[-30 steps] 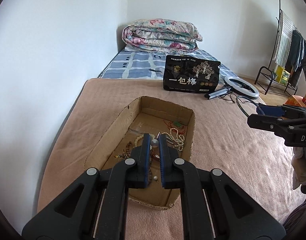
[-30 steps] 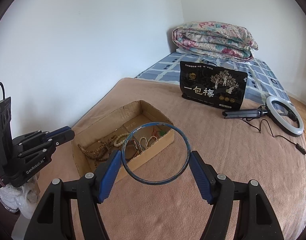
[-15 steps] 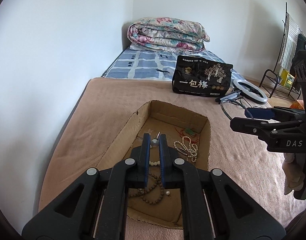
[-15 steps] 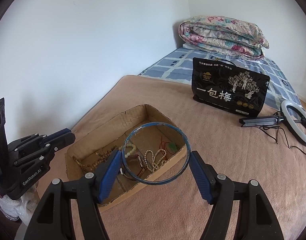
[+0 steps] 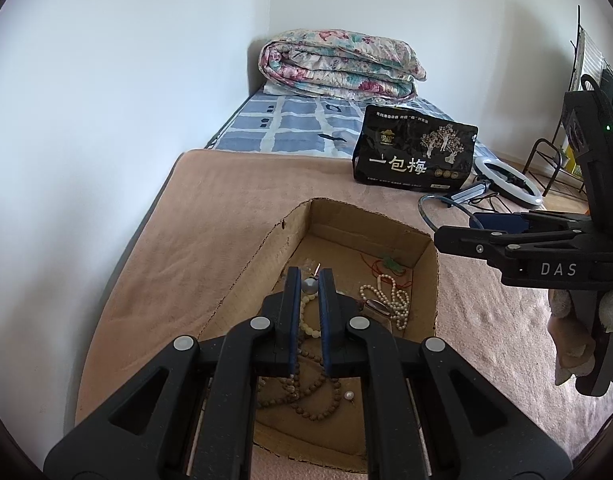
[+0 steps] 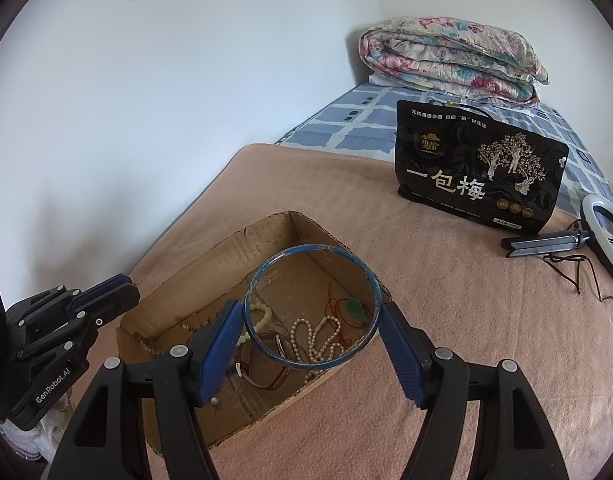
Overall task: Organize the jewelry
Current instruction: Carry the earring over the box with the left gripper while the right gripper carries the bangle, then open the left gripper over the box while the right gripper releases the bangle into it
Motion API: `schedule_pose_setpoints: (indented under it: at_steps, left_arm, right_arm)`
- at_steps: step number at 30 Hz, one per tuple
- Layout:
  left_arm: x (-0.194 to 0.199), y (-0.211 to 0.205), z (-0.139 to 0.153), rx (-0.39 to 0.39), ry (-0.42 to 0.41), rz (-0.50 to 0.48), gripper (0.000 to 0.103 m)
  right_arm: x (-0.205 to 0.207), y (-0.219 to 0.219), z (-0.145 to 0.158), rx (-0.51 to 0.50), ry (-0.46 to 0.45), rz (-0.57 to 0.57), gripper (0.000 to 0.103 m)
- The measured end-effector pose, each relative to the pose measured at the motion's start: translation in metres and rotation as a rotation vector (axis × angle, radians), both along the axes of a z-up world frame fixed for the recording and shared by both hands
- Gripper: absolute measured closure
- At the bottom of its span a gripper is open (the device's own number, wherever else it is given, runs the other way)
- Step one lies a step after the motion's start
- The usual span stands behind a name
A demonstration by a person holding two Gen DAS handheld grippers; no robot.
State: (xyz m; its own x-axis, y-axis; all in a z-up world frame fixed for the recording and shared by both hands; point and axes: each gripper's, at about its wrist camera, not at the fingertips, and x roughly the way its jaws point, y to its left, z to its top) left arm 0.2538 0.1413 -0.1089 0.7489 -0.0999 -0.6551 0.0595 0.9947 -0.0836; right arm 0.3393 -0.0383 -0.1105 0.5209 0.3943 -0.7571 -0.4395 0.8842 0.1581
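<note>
A shallow cardboard box (image 5: 386,220) (image 6: 226,248) lies on the pink blanket. Inside are a white pearl string (image 6: 310,340), brown bead strings (image 5: 310,404), a green pendant on red cord (image 6: 356,308) and a loose pearl (image 5: 349,395). Over the box my left gripper (image 5: 309,276) is shut on a small grey pearl pin (image 5: 309,286); it also shows as the left gripper (image 6: 122,288) at the box's left end. My right gripper (image 6: 311,308) is shut on a thin blue bangle (image 6: 312,366), held above the box's near wall. From the left wrist, the right gripper (image 5: 486,224) sits at the box's right rim.
A black snack bag (image 6: 478,176) stands behind the box. To the right lie a ring light (image 6: 602,240) and its cable. A folded floral quilt (image 5: 338,68) sits at the bed's head, the white wall runs along the left, and a clothes rack (image 5: 554,160) stands far right.
Both grippers have moved forward and lower toward the box, which looms larger in both views. The bangle now hangs over the jewelry inside. Both grips are unchanged.
</note>
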Motion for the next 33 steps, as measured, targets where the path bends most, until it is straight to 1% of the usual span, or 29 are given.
schedule_pose_setpoints:
  at_steps: [10,13,15,16,17,18,19,20,23,27,33]
  left_arm:
    - [0.003,0.001,-0.003,0.002,0.002,0.001,0.096]
    - [0.003,0.001,-0.003,0.01,-0.001,0.001,0.096]
    - [0.004,0.001,-0.004,0.018,0.004,0.006,0.096]
    - [0.004,0.002,-0.004,0.02,0.009,0.01,0.094]
    - [0.004,0.003,-0.005,0.018,0.013,0.013,0.082]
    - [0.003,0.004,-0.006,0.015,0.011,0.018,0.065]
    - [0.002,0.005,-0.005,0.012,0.004,0.025,0.06]
    - [0.0,0.006,-0.005,0.008,-0.003,0.03,0.059]
    - [-0.002,0.007,-0.005,0.009,-0.003,0.032,0.059]
    - [-0.004,0.008,-0.004,0.01,-0.005,0.035,0.059]
    - [-0.009,0.008,-0.001,0.01,-0.008,0.034,0.059]
  right_arm:
    - [0.009,0.01,-0.006,0.009,0.018,0.005,0.031]
    - [0.009,0.013,-0.005,0.004,0.013,0.005,0.03]
    - [0.009,0.014,-0.004,0.004,0.01,0.008,0.027]
    - [0.008,0.014,-0.003,0.005,0.008,0.008,0.027]
    - [0.008,0.014,-0.003,0.006,0.007,0.008,0.026]
    - [0.007,0.014,-0.002,0.004,0.005,0.005,0.024]
    - [0.006,0.014,-0.001,0.003,0.001,0.001,0.022]
    - [0.006,0.013,0.0,0.005,-0.004,-0.002,0.02]
    - [0.005,0.01,0.002,0.008,-0.008,-0.008,0.019]
    - [0.003,0.007,0.004,0.001,-0.02,-0.019,0.015]
    - [-0.003,0.005,0.009,-0.005,-0.035,-0.021,0.015]
